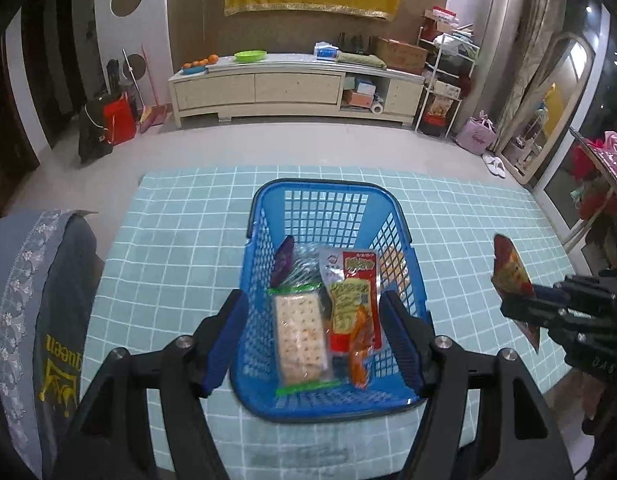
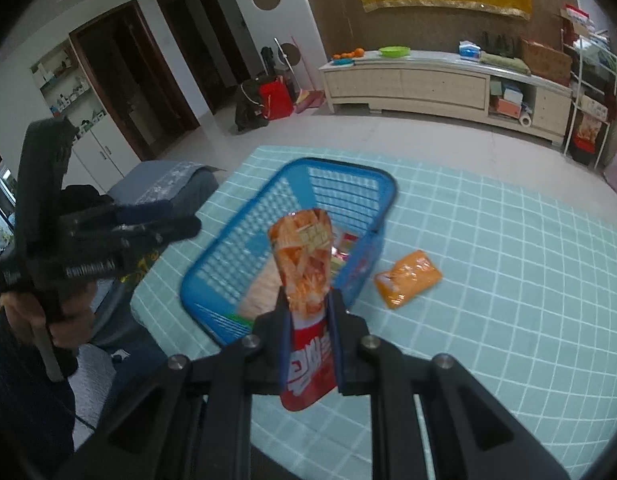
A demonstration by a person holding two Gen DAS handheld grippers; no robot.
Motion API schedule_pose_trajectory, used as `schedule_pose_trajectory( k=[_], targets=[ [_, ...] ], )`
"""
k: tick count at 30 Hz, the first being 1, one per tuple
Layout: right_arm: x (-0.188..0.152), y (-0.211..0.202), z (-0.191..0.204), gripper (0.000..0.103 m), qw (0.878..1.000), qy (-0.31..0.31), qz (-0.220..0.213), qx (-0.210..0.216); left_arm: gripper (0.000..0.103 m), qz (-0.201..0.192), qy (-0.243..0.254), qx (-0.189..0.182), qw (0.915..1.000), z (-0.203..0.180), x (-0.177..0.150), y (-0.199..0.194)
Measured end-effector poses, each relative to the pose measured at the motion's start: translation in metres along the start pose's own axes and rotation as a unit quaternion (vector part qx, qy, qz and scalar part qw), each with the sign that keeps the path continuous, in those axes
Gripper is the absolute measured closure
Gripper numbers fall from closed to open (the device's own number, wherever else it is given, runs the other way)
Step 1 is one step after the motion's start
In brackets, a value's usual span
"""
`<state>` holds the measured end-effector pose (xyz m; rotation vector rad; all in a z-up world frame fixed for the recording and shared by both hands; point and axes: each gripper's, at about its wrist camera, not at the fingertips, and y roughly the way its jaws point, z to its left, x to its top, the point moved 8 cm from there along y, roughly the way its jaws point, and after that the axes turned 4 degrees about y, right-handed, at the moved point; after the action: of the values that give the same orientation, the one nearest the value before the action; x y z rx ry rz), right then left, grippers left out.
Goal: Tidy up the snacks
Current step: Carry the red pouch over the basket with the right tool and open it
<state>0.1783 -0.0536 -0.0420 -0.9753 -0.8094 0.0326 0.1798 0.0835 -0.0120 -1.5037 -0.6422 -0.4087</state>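
Observation:
A blue mesh basket point(image 1: 332, 196) point(image 2: 348, 176) sits on the checked table and holds several snacks, among them a cracker pack point(image 1: 302, 340) and a red and yellow packet point(image 1: 354, 300). My left gripper point(image 1: 314, 332) hangs open above the basket's near end, nothing between its fingers. My right gripper point(image 2: 310, 320) is shut on an orange and red snack bag point(image 2: 306, 264), lifted above the table to the basket's right; the bag point(image 1: 512, 272) stands upright in it. An orange packet point(image 2: 408, 278) lies on the cloth right of the basket.
The light blue checked tablecloth point(image 1: 180, 248) point(image 2: 508, 280) covers the table. A grey cloth-draped chair point(image 1: 36, 300) stands at the left edge. Beyond are a long low cabinet point(image 1: 292, 88), a shelf rack point(image 1: 444, 92) and a mirror point(image 1: 548, 108).

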Motion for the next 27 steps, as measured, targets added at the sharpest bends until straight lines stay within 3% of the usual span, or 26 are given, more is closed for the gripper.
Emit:
schedule_pose_trajectory(
  k=[11, 16, 27],
  targets=[
    [0.016, 0.012, 0.054, 0.083, 0.999, 0.024, -0.014, -0.018, 0.037, -0.009, 0.027, -0.011, 0.9995, 0.039, -0.013, -0.026],
    [0.025, 0.022, 0.068, 0.083, 0.999, 0.04, -0.025, -0.026, 0.032, -0.013, 0.053, -0.016, 0.9984, 0.055, -0.006, -0.025],
    [0.044, 0.079, 0.062, 0.082, 0.996, 0.076, 0.01, -0.049, 0.032, -0.013, 0.065, -0.027, 0.9975, 0.08, 0.011, 0.008]
  ],
)
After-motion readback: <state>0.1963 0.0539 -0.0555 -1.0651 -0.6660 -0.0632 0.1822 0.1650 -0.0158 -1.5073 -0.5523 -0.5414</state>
